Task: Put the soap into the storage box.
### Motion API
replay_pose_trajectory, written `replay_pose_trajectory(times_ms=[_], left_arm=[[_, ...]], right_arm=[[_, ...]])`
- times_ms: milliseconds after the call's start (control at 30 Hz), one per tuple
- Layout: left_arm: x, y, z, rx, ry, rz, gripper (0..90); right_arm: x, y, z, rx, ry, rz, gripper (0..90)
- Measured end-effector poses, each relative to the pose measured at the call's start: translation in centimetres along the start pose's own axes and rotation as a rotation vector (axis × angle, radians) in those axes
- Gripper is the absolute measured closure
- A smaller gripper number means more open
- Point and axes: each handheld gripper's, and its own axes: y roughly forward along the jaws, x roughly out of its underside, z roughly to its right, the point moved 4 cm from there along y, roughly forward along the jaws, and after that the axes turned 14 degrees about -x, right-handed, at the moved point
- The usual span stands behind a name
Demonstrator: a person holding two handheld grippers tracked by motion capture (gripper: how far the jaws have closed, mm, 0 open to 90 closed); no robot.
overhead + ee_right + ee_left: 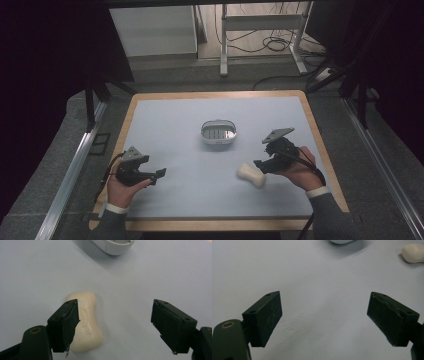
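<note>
I hold my right gripper [258,163] at the lower right of the high view, its two black jaws spread wide with nothing between them, and my right hand [299,170] wraps the body behind it, a dark sleeve and white cuff trailing toward the bottom edge. In the right gripper view the bar of soap [85,321] lies on the mat at the lower left of the frame, cream-coloured, smooth and waisted like a peanut, with faint raised lettering on its top face; my left-hand jaw in that frame overlaps its near edge, but I cannot tell whether the pad touches it or hangs above it. The pads are matte black rubber, scuffed, and the one at the right of the frame has a ragged, peeling edge. The soap dish [218,132] sits near the middle of the high view, an oval white plastic tray with a slotted floor and a rounded rim, well apart from the soap. My left gripper [159,174] rests at the lower left of the high view, held in my left hand [124,187], its jaws also wide apart over bare mat. In the left gripper view the soap appears small at the upper right corner, and the dish's rim peeks in at the top edge. The table [170,120] is covered by a pale blue-grey mat, finely textured, with a light wooden border around it.
</note>
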Motion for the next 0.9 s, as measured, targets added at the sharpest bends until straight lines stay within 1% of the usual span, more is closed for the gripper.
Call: replay_pose_trajectory(times_ms=[233,333,433,667,733,767,800,900], left_arm=[[0.0,-0.2,0.0,0.006,-0.003,0.001,12.9],[0.0,-0.1,0.0,0.006,-0.001,-0.002,12.9],[0.0,0.0,0.1,0.009,0.004,-0.008,12.9],[0.1,0.0,0.2,0.008,0.007,-0.010,12.6],[0.1,0.0,0.2,0.008,0.005,-0.009,12.5],[0.1,0.0,0.2,0.008,0.005,-0.009,12.5],[0.1,0.1,0.2,0.008,0.008,-0.011,12.5],[0.1,0.1,0.2,0.011,0.012,-0.021,12.0]], right_arm=[[-0.2,1.7,-1.0,-0.041,-0.014,-0.073,22.3],[0.0,2.5,-1.4,-0.061,-0.022,-0.115,22.3],[0.2,3.4,-1.7,-0.075,-0.016,-0.164,22.5],[0.8,5.6,-1.6,-0.114,0.008,-0.252,27.5],[0.9,6.2,-1.5,-0.115,0.011,-0.274,29.1],[0.9,6.2,-1.5,-0.115,0.011,-0.274,29.1],[0.9,6.7,-1.4,-0.114,0.009,-0.298,30.8],[0.9,7.1,-1.4,-0.114,0.009,-0.325,32.7]])
